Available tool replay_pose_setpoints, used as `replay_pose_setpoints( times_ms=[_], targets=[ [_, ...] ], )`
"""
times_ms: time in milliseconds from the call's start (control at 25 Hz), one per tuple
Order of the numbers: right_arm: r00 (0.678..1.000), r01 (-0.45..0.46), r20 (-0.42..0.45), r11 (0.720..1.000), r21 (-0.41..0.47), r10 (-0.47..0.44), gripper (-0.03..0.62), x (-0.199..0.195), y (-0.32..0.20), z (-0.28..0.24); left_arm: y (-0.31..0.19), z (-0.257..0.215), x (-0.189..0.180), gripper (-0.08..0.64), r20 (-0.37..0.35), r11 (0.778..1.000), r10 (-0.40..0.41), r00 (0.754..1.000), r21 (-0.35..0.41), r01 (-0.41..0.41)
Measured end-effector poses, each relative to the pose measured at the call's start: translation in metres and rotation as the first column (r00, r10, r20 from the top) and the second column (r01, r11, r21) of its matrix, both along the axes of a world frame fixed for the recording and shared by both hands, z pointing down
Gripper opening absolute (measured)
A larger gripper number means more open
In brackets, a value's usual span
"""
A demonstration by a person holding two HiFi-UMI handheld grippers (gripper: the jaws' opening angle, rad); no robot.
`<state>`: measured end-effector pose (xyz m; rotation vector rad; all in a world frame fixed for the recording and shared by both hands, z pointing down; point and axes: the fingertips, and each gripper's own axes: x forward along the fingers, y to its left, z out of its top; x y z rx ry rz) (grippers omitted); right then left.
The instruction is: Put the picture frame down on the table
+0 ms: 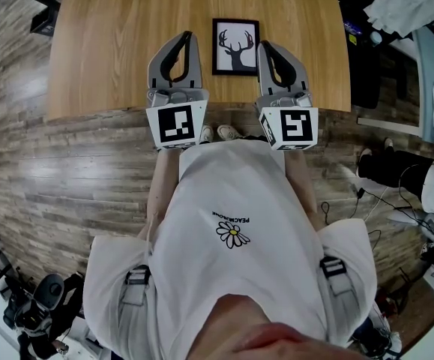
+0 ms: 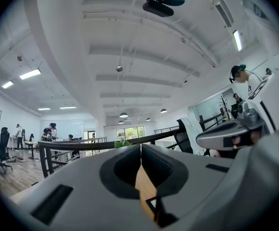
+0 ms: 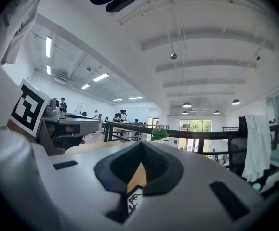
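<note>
Jaws of left gripper (image 1: 189,37) and right gripper (image 1: 263,46) were together, empty; picture frame (image 1: 235,46) lay flat on counter (image 1: 119,43): task apparently done.

The person wears a white T-shirt (image 1: 202,201) with a small daisy print (image 1: 233,235) and grey buckled straps (image 1: 133,295). The left gripper (image 1: 188,36) and right gripper (image 1: 262,46) are grey, with black-and-white marker cubes (image 1: 178,124).

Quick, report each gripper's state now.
Left gripper: shut, empty.
Right gripper: shut, empty.
The picture frame lies on the table between them.
</note>
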<state>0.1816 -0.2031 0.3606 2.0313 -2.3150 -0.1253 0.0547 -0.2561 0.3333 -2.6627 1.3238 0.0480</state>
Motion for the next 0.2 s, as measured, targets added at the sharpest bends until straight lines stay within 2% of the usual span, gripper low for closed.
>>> replay_pose_setpoints(
  times_ms=[200],
  targets=[
    [1.0, -0.006, 0.002, 1.0, 0.003, 0.006, 0.009, 0.0011, 0.0018, -0.0013, -0.0002, 0.0006, -0.0009, 0.018, -0.006, 1.0, -0.002, 1.0, -0.002, 0.002]
  ],
)
